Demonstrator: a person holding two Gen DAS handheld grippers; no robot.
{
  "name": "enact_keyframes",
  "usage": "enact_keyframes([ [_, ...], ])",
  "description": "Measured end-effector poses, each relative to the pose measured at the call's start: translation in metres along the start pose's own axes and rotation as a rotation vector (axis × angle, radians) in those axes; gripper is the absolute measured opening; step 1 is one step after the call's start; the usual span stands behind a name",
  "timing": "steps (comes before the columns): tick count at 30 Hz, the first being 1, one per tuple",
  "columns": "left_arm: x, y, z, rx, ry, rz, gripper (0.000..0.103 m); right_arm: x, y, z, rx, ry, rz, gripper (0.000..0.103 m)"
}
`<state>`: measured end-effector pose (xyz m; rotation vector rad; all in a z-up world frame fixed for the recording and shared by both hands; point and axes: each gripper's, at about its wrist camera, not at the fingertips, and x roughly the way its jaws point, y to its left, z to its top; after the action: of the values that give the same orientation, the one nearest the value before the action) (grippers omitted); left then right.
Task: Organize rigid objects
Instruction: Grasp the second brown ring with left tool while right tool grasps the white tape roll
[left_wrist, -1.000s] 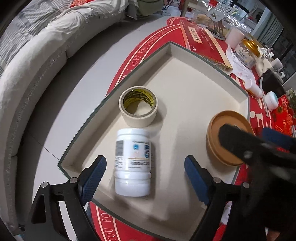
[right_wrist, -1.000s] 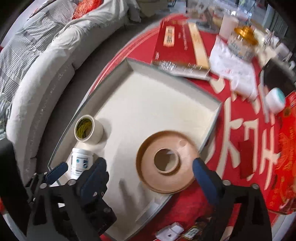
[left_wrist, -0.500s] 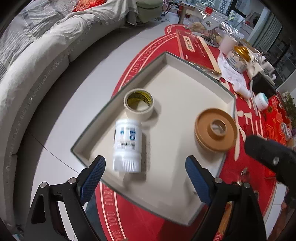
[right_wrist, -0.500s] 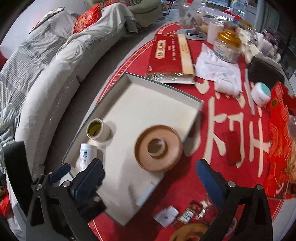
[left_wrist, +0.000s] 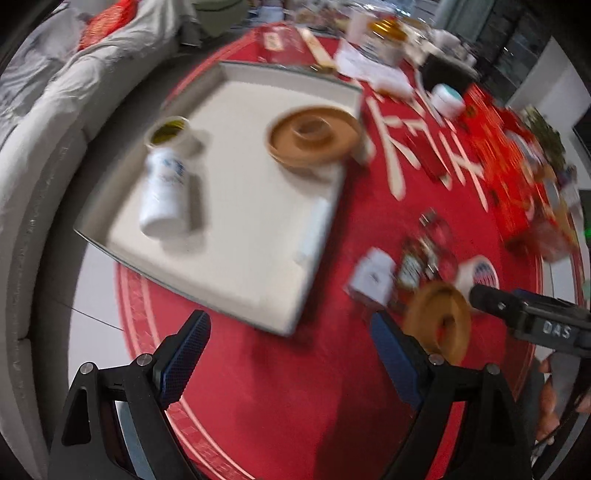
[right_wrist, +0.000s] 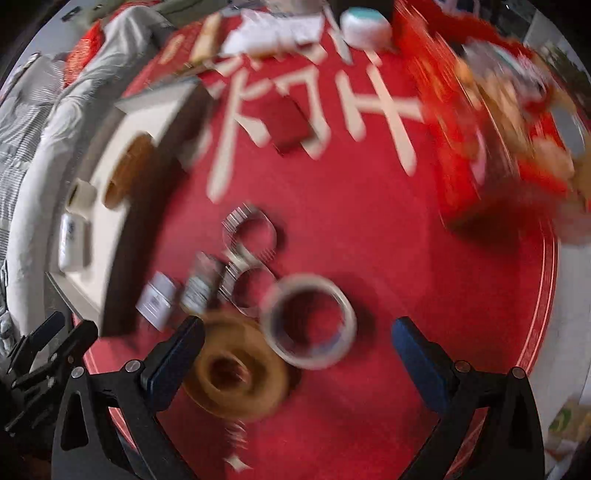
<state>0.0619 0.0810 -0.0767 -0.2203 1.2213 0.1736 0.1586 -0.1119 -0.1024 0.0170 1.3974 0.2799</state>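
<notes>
A shallow cream tray (left_wrist: 258, 236) holds a white bottle (left_wrist: 162, 192) lying on its side, a cream tape roll (left_wrist: 171, 134) and a brown tape roll (left_wrist: 312, 136). My left gripper (left_wrist: 288, 350) is open and empty above the red cloth, in front of the tray. My right gripper (right_wrist: 295, 350) is open and empty over a clear tape roll (right_wrist: 308, 326) and a second brown tape roll (right_wrist: 232, 373). Metal rings (right_wrist: 251, 251), a small white box (right_wrist: 157, 302) and a small bottle (right_wrist: 201, 284) lie just beyond. The view is blurred.
The round table has a red cloth (left_wrist: 288, 406) with white lettering. Red boxes (right_wrist: 480, 129) stand at the right, a white jar with a teal lid (right_wrist: 364, 27) at the back. A grey sofa (left_wrist: 33, 122) curves along the left. The right gripper's body (left_wrist: 532, 321) shows in the left wrist view.
Both grippers have pulled back from the tray and swung right. The right gripper now hovers over the tape rolls on the cloth. Both stay open and empty.
</notes>
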Motion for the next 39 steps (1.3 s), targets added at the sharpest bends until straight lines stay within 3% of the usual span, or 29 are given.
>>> enact_keyframes([
  [10,0.012,-0.065,-0.01,0.061,0.009,-0.033,0.09,-0.013,-0.041,-0.027,0.071,-0.023,-0.038,0.102],
  [15,0.032,-0.079,-0.014,0.067,0.054,-0.042,0.09,-0.02,-0.062,-0.04,0.11,-0.037,-0.044,0.102],
  [16,0.037,-0.079,-0.016,0.059,0.067,-0.042,0.092,-0.021,-0.064,-0.041,0.116,-0.039,-0.042,0.102],
  [17,0.039,-0.077,-0.017,0.042,0.058,-0.04,0.101,-0.023,-0.064,-0.042,0.116,-0.045,-0.043,0.102],
  [19,0.043,-0.07,-0.02,0.001,0.074,-0.035,0.103,-0.025,-0.066,-0.044,0.107,-0.049,-0.045,0.102],
  [26,0.039,-0.041,-0.04,-0.034,0.121,0.002,0.103,-0.02,-0.049,-0.035,0.051,-0.057,-0.042,0.102],
  [30,0.038,-0.029,-0.048,-0.054,0.133,-0.013,0.103,-0.008,-0.026,-0.022,-0.011,-0.045,-0.048,0.102],
  [39,0.046,-0.059,-0.031,0.012,0.118,0.022,0.103,0.019,0.0,0.001,-0.096,-0.004,-0.129,0.101],
])
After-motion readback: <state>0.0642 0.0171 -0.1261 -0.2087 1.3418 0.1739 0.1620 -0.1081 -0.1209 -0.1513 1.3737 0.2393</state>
